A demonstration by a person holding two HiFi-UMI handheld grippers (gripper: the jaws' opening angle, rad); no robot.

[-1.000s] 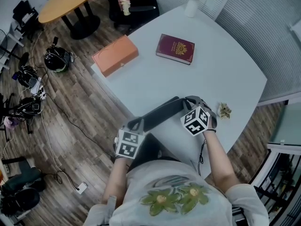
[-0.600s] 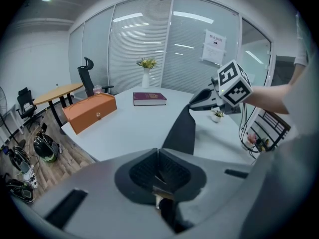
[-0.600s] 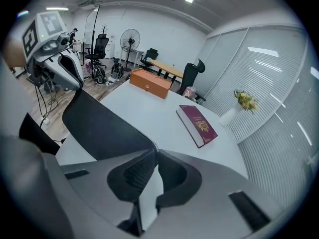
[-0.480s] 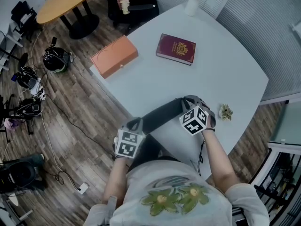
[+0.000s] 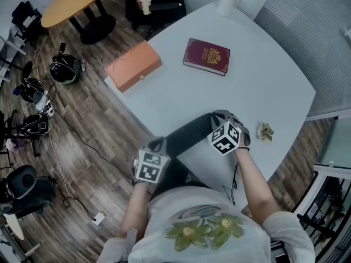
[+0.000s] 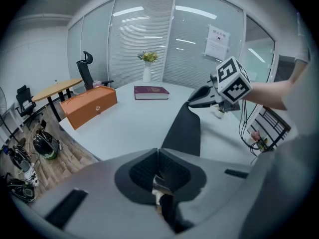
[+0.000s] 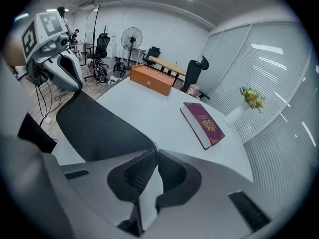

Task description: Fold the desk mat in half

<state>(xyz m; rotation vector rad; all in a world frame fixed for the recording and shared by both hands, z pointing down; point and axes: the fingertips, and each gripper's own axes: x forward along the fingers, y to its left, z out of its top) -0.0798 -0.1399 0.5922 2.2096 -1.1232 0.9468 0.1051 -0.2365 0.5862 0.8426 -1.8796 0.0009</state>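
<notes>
The dark desk mat [image 5: 186,135] is lifted off the near part of the white table [image 5: 258,75] and stretches between my two grippers. My left gripper [image 5: 158,146] is shut on one corner at the table's near left edge. The right gripper [image 5: 222,117] is shut on the other end, over the table. In the left gripper view the mat [image 6: 184,131] runs from my shut left gripper [image 6: 158,156] up to the right gripper [image 6: 199,96]. In the right gripper view the mat [image 7: 99,128] spreads from the right gripper [image 7: 154,149] towards the left gripper [image 7: 70,76].
A maroon book [image 5: 207,56] and an orange box [image 5: 133,64] lie on the far half of the table. A white vase with flowers [image 5: 226,1] stands at the back edge. A small dried flower [image 5: 265,131] lies right of my right gripper. Bags, helmets and cables litter the floor at left.
Both grippers keep their hold on the mat and stay almost in place. The right gripper has edged slightly forward.
</notes>
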